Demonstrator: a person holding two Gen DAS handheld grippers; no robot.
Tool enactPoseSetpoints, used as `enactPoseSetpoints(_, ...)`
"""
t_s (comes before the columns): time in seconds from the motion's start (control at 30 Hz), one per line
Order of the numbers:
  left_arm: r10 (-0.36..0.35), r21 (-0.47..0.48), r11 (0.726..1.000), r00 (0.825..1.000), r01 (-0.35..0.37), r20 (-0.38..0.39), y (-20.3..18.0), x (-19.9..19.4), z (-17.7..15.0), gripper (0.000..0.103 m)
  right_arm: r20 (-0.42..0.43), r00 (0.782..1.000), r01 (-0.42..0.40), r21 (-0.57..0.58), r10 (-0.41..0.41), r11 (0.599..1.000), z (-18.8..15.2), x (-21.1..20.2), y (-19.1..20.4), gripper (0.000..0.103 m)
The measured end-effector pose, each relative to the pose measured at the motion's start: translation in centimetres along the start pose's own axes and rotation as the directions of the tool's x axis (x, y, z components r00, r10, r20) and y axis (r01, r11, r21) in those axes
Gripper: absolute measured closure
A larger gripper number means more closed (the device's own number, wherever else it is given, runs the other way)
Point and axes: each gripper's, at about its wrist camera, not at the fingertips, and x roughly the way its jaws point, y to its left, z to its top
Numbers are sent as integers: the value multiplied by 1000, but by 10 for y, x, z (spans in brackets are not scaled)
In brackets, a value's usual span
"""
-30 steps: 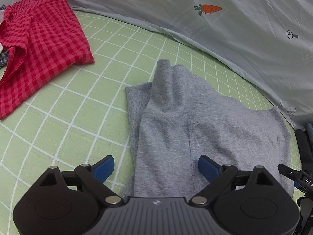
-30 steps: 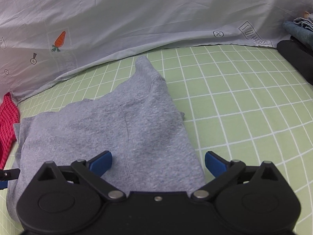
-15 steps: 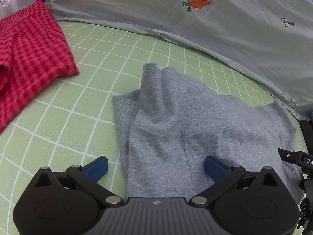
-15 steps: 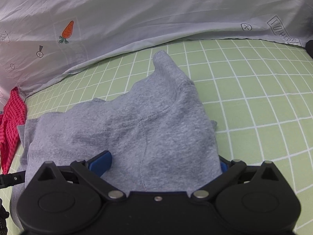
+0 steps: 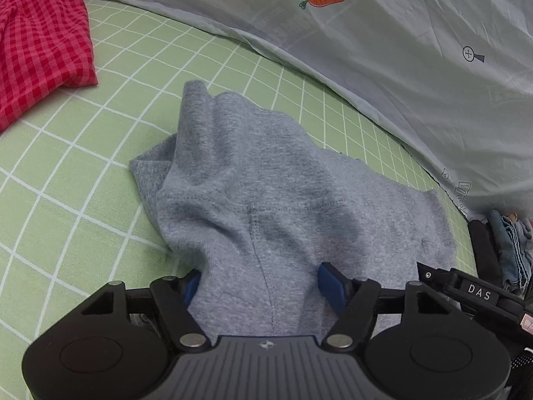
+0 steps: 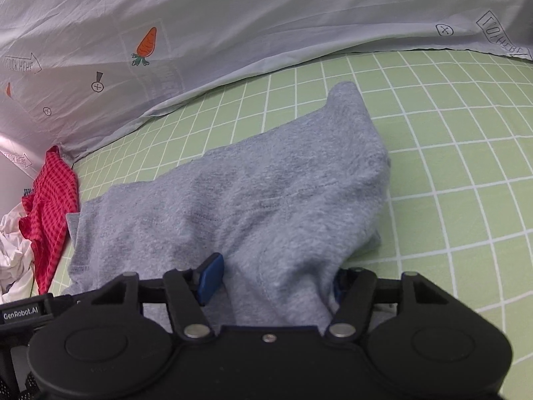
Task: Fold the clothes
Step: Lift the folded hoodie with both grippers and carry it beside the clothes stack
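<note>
A grey sweatshirt-like garment (image 5: 283,183) lies rumpled on the green gridded sheet (image 5: 66,166). My left gripper (image 5: 260,286) straddles its near left edge. The jaws are closing, and a raised ridge of grey cloth fills the gap and touches both blue pads (image 5: 329,283). In the right wrist view the same garment (image 6: 266,193) bunches up between the closing jaws of my right gripper (image 6: 276,283) at its near right edge. The cloth partly hides the right-hand pad there. The two grippers sit side by side along the near hem.
A red checked garment (image 5: 36,43) lies at the far left, with crumpled white cloth (image 6: 13,253) beside it. A pale duvet with a carrot print (image 5: 399,50) borders the back. Dark folded clothes (image 5: 499,250) lie at the right edge.
Both grippers moved forward over the garment's near edge. Their jaws narrowed from wide open, gathering the grey cloth into a ridge between the pads.
</note>
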Motion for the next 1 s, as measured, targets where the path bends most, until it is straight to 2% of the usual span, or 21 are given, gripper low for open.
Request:
enactPoseSetpoints(0.03, 8, 13, 1000, 1000, -8, 2, -3, -3, -2, 47, 13, 1000, 5, -18, -5, 1000, -3, -6, 2, 66)
enactPoseSetpoints(0.1, 30, 52, 998, 999, -31, 14, -11, -13, -8, 62, 46, 998, -38, -2, 38, 999, -11, -24, 3, 73)
enactPoseSetpoints(0.17, 21, 64, 998, 999, -22, 27, -17, -27, -15, 70, 86, 992, -91, 43, 87, 995, -20, -45, -1, 76)
enactPoseSetpoints(0.27, -51, 48, 998, 997, 48, 52, -25, -52, -27, 79, 143, 981, -144, 86, 130, 986, -36, -78, -7, 77)
enactPoseSetpoints(0.37, -102, 131, 987, 993, 94, 62, -48, -69, -39, 83, 186, 971, -175, 125, 150, 977, -55, -108, -13, 78)
enactPoseSetpoints(0.5, -170, 206, 965, 985, 159, 35, -78, -80, -61, 85, 241, 964, -156, 172, 112, 973, -85, -144, -27, 79)
enactPoseSetpoints(0.63, -238, 272, 935, 971, 228, 5, -110, -87, -81, 85, 317, 947, -143, 259, 55, 955, -114, -188, -56, 79)
enactPoseSetpoints(0.87, -290, 369, 884, 956, 288, -53, -194, -74, -125, 85, 390, 920, -123, 380, -38, 917, -146, -258, -137, 79)
enactPoseSetpoints(1.0, -295, 383, 875, 954, 295, -60, -257, -59, -163, 85, 396, 917, -120, 394, -50, 911, -151, -292, -199, 79)
